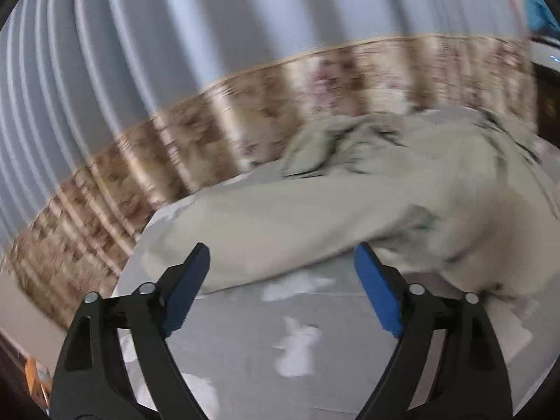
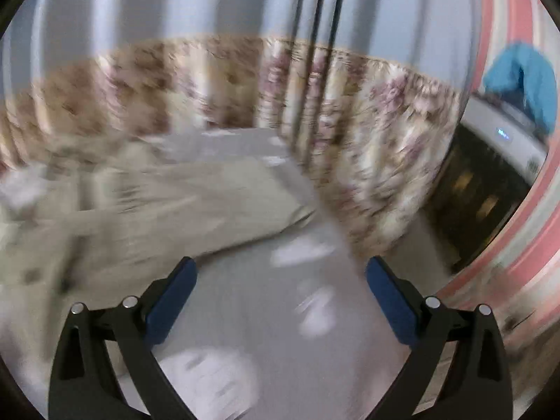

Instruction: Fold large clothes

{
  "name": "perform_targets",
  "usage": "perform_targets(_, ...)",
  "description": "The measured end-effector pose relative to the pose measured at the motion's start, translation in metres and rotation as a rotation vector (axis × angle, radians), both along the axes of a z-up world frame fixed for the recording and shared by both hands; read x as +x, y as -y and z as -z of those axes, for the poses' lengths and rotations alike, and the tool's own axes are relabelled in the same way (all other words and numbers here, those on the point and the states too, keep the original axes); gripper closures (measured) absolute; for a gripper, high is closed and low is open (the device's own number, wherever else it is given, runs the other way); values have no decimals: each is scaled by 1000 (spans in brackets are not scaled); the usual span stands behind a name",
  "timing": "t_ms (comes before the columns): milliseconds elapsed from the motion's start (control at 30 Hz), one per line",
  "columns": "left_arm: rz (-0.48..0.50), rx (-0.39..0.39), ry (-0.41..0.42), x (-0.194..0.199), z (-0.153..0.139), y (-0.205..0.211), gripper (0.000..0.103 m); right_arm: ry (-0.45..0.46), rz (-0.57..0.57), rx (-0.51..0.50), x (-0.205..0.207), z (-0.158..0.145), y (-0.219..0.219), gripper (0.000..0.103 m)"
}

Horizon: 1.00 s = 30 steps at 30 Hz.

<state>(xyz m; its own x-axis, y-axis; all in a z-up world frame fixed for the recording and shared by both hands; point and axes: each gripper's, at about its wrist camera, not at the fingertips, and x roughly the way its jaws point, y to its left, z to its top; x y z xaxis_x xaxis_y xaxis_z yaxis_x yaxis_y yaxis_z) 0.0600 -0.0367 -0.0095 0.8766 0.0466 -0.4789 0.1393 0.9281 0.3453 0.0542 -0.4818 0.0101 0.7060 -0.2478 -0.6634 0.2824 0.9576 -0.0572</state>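
A pale beige-green garment (image 1: pixel 350 203) lies crumpled on a grey bed sheet (image 1: pixel 245 332) printed with white shapes. One long limb of it stretches toward the left edge of the bed. My left gripper (image 1: pixel 281 262) is open and empty, just short of the garment's near edge. In the right wrist view the same garment (image 2: pixel 140 217) lies to the left, blurred. My right gripper (image 2: pixel 280 273) is open and empty over bare sheet (image 2: pixel 266 315), to the right of the garment.
Floral beige curtains (image 1: pixel 210 122) with a grey upper part hang behind the bed and show in the right wrist view (image 2: pixel 385 133). A dark cabinet (image 2: pixel 483 196) with a white appliance and a blue cloth (image 2: pixel 525 77) stands at the right.
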Motion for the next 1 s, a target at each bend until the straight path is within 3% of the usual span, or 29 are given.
perform_targets(100,99,27,8,-11,14,27,16,-11,-112,137,-40,17,-53,5)
perform_targets(200,135,26,2,-10,23,43,16,-48,-203,248,-56,43,-97,5)
perform_targets(367,134,58,16,10,34,61,9,-99,-319,257,-55,69,-155,5)
perform_targets(500,130,44,3,28,35,71,8,-92,-341,243,-40,74,-181,5)
perform_targets(567,122,25,-25,37,36,74,18,-76,-337,254,-36,76,-187,13)
perform_targets(600,129,12,-52,41,37,76,43,-72,-335,256,-32,76,-187,43)
perform_targets(633,140,-18,-108,48,40,76,77,-74,-327,251,-30,75,-185,61)
perform_targets(667,136,-36,-135,52,42,77,93,-65,-321,254,-25,72,-185,67)
perform_targets(700,129,-63,-160,55,44,77,103,-49,-321,260,-24,68,-182,73)
perform_targets(833,118,-133,-168,52,40,74,103,14,-322,234,-29,43,-163,81)
perform_targets(1000,112,-226,-174,29,-5,57,103,91,-329,257,-40,2,-136,82)
